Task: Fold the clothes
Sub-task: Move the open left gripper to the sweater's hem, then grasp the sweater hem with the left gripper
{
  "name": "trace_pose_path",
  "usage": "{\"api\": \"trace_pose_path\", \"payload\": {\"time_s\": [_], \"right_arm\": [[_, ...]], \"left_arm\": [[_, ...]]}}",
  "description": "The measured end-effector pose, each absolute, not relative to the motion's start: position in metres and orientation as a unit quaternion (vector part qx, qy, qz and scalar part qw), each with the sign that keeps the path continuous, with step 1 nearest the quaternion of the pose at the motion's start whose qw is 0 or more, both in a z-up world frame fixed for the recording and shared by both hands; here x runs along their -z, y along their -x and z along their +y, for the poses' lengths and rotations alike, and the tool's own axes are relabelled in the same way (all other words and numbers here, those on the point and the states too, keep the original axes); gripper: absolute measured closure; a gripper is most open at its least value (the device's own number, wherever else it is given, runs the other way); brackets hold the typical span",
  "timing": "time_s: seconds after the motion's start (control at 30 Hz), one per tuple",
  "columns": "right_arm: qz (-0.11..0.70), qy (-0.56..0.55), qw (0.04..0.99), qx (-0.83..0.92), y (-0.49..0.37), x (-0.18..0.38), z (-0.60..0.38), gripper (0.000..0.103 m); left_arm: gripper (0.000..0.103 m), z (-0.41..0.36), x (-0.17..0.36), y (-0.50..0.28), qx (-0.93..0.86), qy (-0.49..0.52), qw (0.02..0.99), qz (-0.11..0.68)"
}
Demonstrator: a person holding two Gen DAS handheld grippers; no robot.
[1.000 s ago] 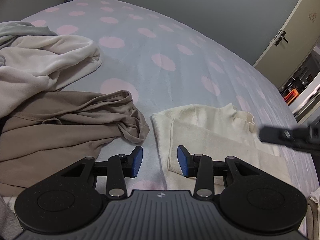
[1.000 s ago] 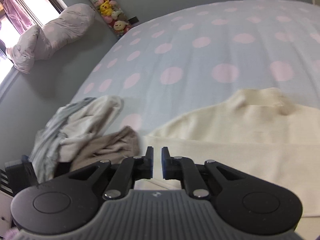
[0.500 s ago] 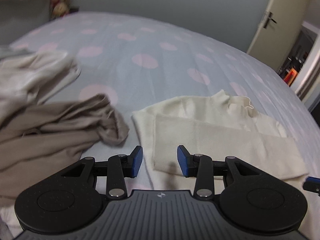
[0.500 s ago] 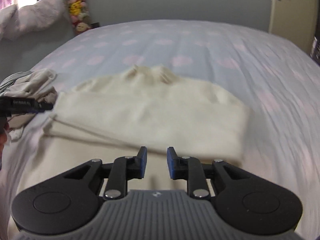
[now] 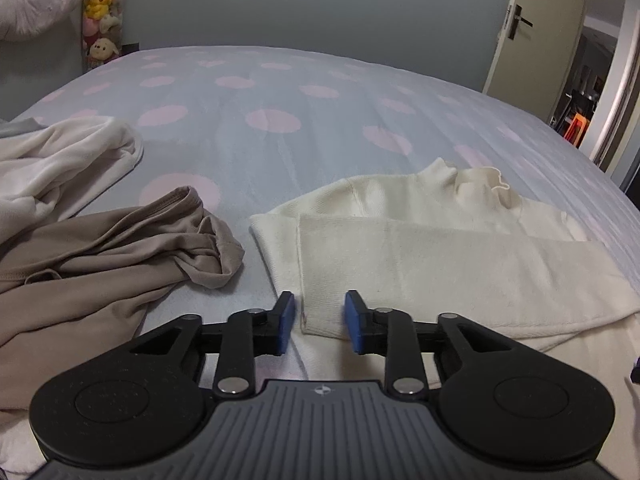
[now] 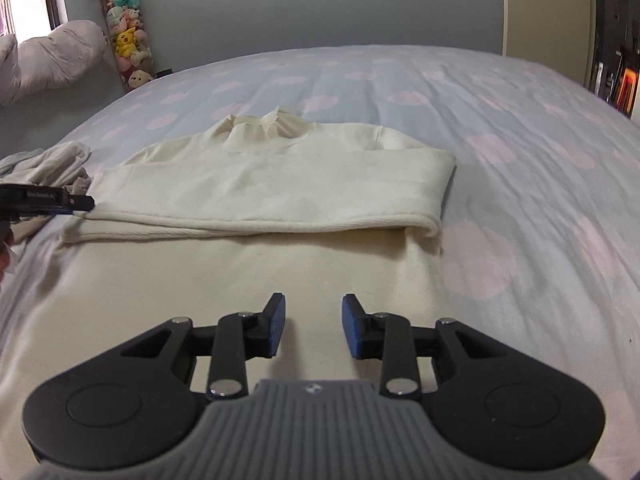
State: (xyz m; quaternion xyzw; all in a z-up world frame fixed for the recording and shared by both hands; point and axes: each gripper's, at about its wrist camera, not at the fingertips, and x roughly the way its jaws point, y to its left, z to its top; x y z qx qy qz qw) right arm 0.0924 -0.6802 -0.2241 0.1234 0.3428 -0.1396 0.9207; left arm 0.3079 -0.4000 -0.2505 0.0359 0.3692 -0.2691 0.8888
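Left wrist view first: at the upper left of the frame we see a pale plush garment [image 5: 60, 164] bunched on the dotted bedspread [image 5: 280, 92], and below it a taupe garment [image 5: 120, 252] crumpled along the left edge. Moving toward the centre, our left gripper [image 5: 316, 320] fills the bottom of the frame with its blue-padded fingers spread apart and nothing between them but the cuff end of a folded sleeve, which lies just ahead of the gap without being pinched. That sleeve belongs to the cream sweater [image 5: 440, 256], which stretches from centre to the right edge, its collar toward the upper right and the sleeve folded across the body. Farther right stands a door [image 5: 536, 28]. In the right wrist view, the left gripper's fingertip enters at the left edge, touching or just beside the sweater's [image 6: 280, 176] folded sleeve end; we cannot tell which. The sweater fills the middle of the frame, collar toward the top. Our right gripper [image 6: 313, 326] sits at bottom centre, fingers spread and empty, hovering over the sweater's lower body, with bare bedspread to the right.
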Motion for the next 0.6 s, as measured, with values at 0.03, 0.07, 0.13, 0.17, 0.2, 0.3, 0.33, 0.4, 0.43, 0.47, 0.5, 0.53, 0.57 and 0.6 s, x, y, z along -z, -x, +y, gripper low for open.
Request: {"api": "trace_pose_path", "payload": {"time_s": [0.03,0.07,0.13,0.17,0.2,0.3,0.33,0.4,0.43,0.47,0.5,0.53,0.57,0.6], "right_arm": [[0.34,-0.121,0.922,0.143,-0.092,0.225,-0.681,0.068],[0.338,-0.119,0.922,0.146,-0.092,0.226,-0.682,0.068],[0.333,-0.114,0.924,0.152,-0.092,0.228,-0.683,0.068],[0.33,-0.111,0.924,0.155,-0.092,0.229,-0.684,0.068],[0.328,-0.109,0.925,0.158,-0.092,0.23,-0.684,0.067],[0.32,-0.101,0.927,0.167,-0.092,0.233,-0.687,0.066],[0.318,-0.099,0.928,0.17,-0.092,0.234,-0.687,0.066],[0.316,-0.105,0.927,0.172,-0.092,0.236,-0.689,0.066],[0.315,-0.108,0.927,0.173,-0.092,0.237,-0.69,0.066],[0.314,-0.11,0.927,0.174,-0.092,0.238,-0.69,0.066],[0.313,-0.113,0.927,0.175,-0.092,0.238,-0.691,0.066],[0.313,-0.112,0.927,0.173,-0.092,0.239,-0.69,0.065],[0.312,-0.111,0.928,0.171,-0.093,0.239,-0.69,0.065],[0.311,-0.109,0.929,0.17,-0.093,0.239,-0.688,0.064]], "left_arm": [[0.081,-0.401,0.25,-0.307,0.27,-0.041,0.889,0.367],[0.083,-0.402,0.25,-0.307,0.271,-0.044,0.889,0.367],[0.083,-0.404,0.249,-0.306,0.274,-0.048,0.888,0.366],[0.084,-0.405,0.248,-0.306,0.275,-0.051,0.888,0.365],[0.087,-0.406,0.248,-0.305,0.273,-0.054,0.889,0.363],[0.087,-0.409,0.242,-0.302,0.274,-0.075,0.891,0.353],[0.087,-0.412,0.241,-0.299,0.272,-0.095,0.892,0.348],[0.087,-0.419,0.241,-0.294,0.271,-0.127,0.891,0.34],[0.087,-0.422,0.242,-0.291,0.271,-0.141,0.89,0.337],[0.087,-0.424,0.243,-0.289,0.271,-0.151,0.89,0.334],[0.087,-0.426,0.243,-0.286,0.27,-0.162,0.891,0.328],[0.087,-0.428,0.242,-0.284,0.27,-0.173,0.89,0.323],[0.087,-0.43,0.241,-0.281,0.271,-0.183,0.89,0.319],[0.087,-0.431,0.24,-0.279,0.275,-0.187,0.888,0.317]]}}
